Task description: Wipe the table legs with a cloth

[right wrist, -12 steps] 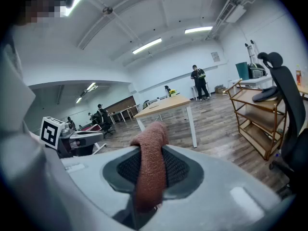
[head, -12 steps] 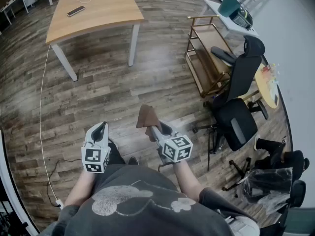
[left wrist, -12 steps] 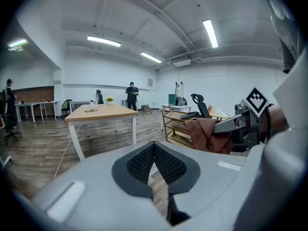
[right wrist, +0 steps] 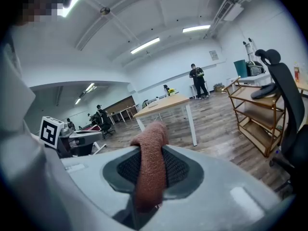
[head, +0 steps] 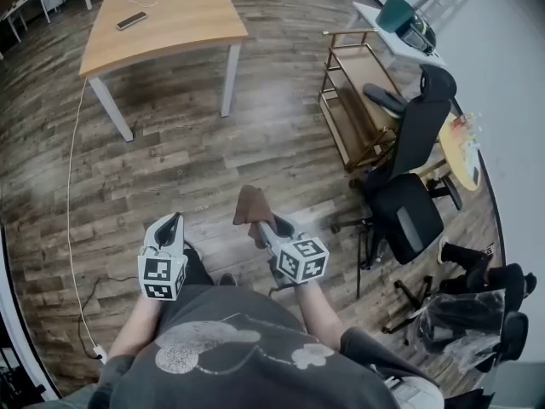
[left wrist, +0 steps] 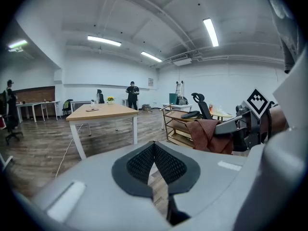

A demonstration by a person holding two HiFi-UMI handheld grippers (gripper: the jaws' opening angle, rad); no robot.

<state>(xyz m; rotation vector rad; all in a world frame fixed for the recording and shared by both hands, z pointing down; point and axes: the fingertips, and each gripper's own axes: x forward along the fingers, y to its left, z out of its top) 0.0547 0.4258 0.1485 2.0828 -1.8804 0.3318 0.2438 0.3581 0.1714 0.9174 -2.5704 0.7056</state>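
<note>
- Head view: we hold the brown cloth [head: 249, 204] pinched between the jaws of the right gripper [head: 260, 225]. The wooden table [head: 162, 11] stands well ahead, at the upper left of the frame.
- Its near right leg [head: 230, 77] stands upright almost straight above the cloth in the frame, well apart from it. We judge the right gripper to be the nearer one.
- The left gripper [head: 173, 225] has its jaws pressed together on nothing.
- The cloth is soft and nubby and droops limply over the jaws. The legs look slim, white and smooth, and the floor [head: 170, 169] is dark planks.
</note>
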